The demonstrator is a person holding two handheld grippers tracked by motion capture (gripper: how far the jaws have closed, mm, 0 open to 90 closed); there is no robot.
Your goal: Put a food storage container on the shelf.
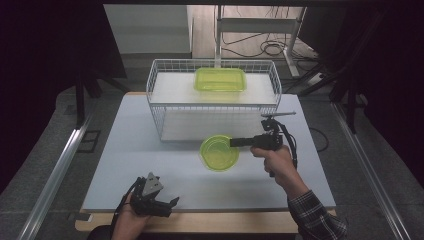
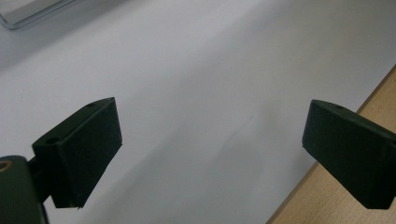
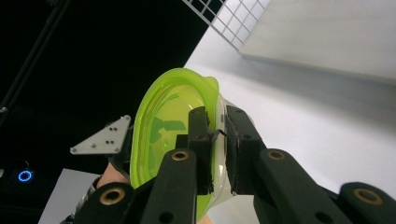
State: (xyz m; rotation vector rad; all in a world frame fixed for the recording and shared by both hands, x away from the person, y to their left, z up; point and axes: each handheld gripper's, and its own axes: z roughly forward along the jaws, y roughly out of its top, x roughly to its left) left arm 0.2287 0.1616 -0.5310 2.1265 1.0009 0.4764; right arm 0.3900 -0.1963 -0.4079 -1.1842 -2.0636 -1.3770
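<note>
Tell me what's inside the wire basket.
The wire basket holds a white shelf with a rectangular green container on top. That container's contents and the space beneath the shelf can't be made out.

The round bowl (image 1: 219, 153) at frame centre is translucent, glossy green plastic, like the tub (image 1: 220, 79) higher up. The basket (image 1: 159, 107) is thin white-coated wire. The table (image 1: 125, 150) is matt pale grey with a bare wood edge. Gripper pads (image 2: 88, 149) look matt black
</note>
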